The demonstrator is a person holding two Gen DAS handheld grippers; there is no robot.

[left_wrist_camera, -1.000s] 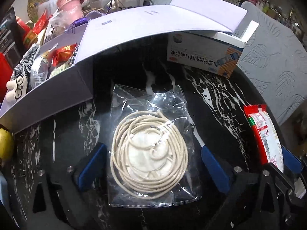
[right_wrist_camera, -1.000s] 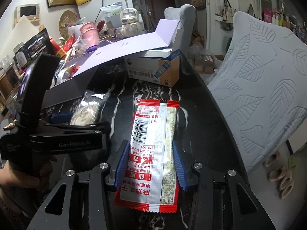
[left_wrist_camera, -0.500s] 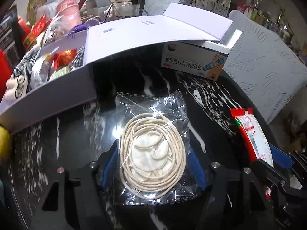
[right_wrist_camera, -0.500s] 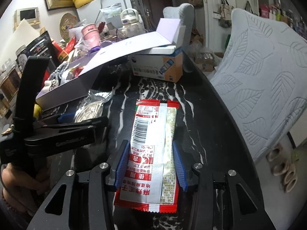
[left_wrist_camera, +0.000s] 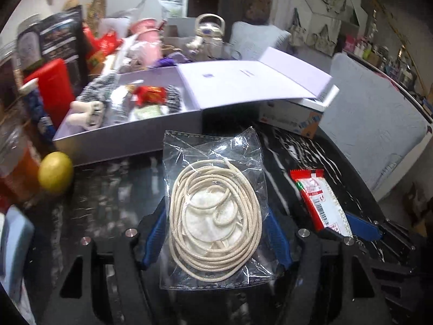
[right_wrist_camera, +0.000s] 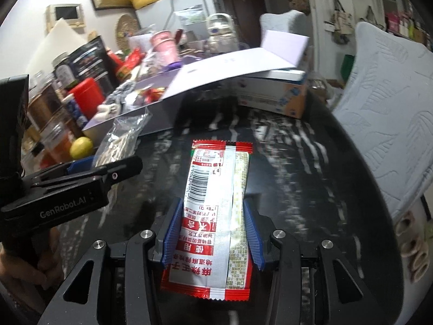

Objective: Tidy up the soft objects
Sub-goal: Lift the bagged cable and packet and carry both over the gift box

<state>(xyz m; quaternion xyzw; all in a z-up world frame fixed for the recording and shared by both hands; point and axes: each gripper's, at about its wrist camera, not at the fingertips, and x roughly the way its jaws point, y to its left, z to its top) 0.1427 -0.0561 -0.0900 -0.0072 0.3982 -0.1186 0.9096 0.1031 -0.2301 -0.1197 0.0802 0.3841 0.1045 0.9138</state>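
A clear plastic bag with a coil of beige cord hangs above the black marble table, and my left gripper is shut on its sides. A red and white snack packet is pinched between the blue pads of my right gripper, also off the table. Behind both stands an open purple box with a plush toy, checked cloth and packets inside, its lid folded back to the right. In the right wrist view the left gripper and its bag are at the left, close to the box.
A lemon lies left of the box, by a red container and jars. A white and orange medicine box props up the lid. A grey leaf-patterned chair borders the table's right edge. A hand holds the left gripper.
The left gripper's jaws closed on the cord bag, which lay on the table, and lifted it toward the purple box. The right gripper moved forward a little with the packet still in it.
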